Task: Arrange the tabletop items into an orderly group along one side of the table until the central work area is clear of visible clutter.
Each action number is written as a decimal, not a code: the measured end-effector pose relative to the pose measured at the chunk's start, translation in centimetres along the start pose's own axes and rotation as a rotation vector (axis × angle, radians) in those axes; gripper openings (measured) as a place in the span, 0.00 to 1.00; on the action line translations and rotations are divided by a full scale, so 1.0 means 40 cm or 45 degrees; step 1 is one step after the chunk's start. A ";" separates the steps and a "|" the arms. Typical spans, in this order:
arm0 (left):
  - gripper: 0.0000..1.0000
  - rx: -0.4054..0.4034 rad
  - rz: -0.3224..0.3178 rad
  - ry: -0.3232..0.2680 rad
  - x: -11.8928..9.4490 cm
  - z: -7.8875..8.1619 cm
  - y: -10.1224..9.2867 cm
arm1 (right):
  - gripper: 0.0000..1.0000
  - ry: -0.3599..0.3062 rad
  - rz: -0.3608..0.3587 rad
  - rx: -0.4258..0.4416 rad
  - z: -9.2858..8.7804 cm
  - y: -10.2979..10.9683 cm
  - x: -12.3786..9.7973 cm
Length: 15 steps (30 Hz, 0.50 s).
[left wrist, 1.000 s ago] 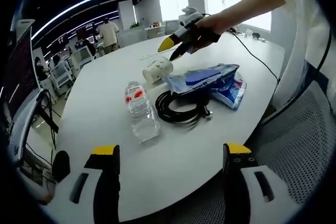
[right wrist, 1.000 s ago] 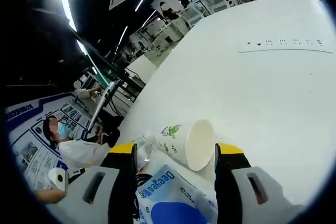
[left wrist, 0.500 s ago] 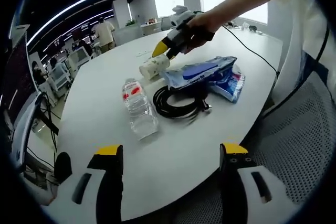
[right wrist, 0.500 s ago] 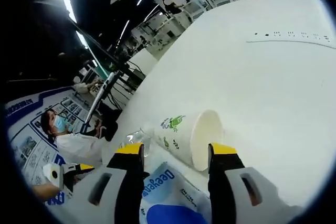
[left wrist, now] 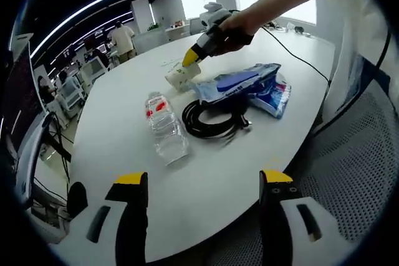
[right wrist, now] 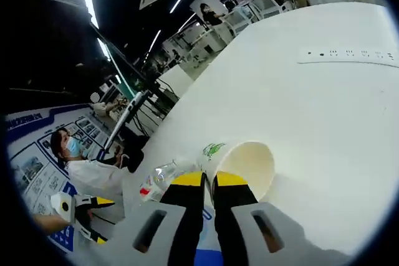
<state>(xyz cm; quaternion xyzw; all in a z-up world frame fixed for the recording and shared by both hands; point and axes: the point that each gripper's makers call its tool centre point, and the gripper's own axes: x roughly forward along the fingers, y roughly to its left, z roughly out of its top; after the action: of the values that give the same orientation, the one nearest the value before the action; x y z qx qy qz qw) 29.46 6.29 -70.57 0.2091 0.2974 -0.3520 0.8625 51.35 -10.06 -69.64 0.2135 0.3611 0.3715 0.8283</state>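
Right now my right gripper (right wrist: 208, 182) has its jaws pinched nearly together on the near rim of the paper cup (right wrist: 244, 165), which lies on its side on the white table (right wrist: 324, 129) with its mouth toward me. From the left gripper view I see that same gripper (left wrist: 190, 58) reaching in over the table, its yellow tips at the cup (left wrist: 178, 76). My left gripper (left wrist: 202, 182) hangs off the near edge of the table (left wrist: 124, 123) with its jaws wide apart, holding nothing. Just beside the cup lies a blue packet (left wrist: 244, 87), with a coil of black cable (left wrist: 212, 118) touching its near side and a clear plastic bottle (left wrist: 164, 130) lying flat near the coil.
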 end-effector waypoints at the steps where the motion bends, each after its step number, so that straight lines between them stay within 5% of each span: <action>1: 0.74 0.000 0.001 -0.001 0.000 0.000 0.001 | 0.00 0.004 -0.014 -0.009 0.004 0.002 -0.003; 15: 0.72 0.021 0.003 0.002 0.001 0.001 0.000 | 0.00 -0.011 0.007 -0.082 0.052 0.001 -0.103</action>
<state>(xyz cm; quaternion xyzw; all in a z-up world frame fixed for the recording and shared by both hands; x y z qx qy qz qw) 29.48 6.26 -70.58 0.2168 0.2948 -0.3532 0.8610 50.98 -13.39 -66.45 0.1893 0.3449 0.3842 0.8352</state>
